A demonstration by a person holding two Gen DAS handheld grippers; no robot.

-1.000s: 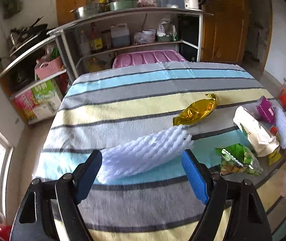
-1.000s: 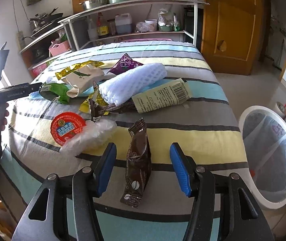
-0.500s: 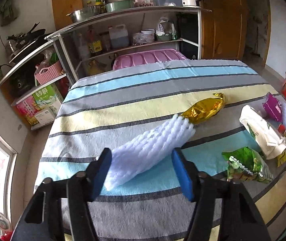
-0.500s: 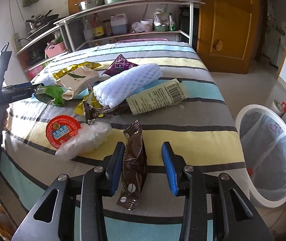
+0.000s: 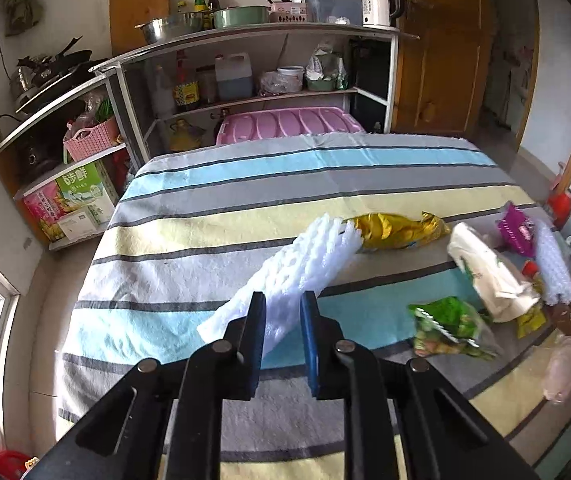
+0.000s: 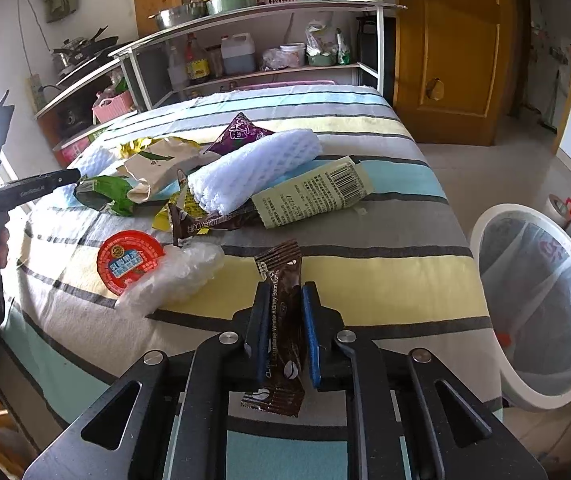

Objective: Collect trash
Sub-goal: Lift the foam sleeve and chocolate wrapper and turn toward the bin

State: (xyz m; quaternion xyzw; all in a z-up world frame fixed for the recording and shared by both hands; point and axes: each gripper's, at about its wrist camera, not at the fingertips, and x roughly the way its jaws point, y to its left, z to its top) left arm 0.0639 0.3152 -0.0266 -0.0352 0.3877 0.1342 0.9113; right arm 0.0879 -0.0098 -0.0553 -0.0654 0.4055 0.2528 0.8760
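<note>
Right now the left gripper (image 5: 282, 312) has its blue pads pressed in on the near part of a long white foam-mesh sleeve (image 5: 297, 268), which angles ahead and to the right until its far tip meets a crinkled gold foil wrapper (image 5: 397, 231). Further right of that claw lie a green snack bag (image 5: 449, 326) and a cream paper pouch (image 5: 489, 276), all on the striped cloth-covered table (image 5: 245, 184). The right gripper (image 6: 282, 312) is clamped on a dark brown coffee sachet (image 6: 283, 312), the sachet standing between the pads. Ahead and to its left sit a red round lid (image 6: 129, 261) on clear crumpled plastic (image 6: 181, 276); to its right, below the table edge, stands a white lined trash bin (image 6: 541, 308).
</note>
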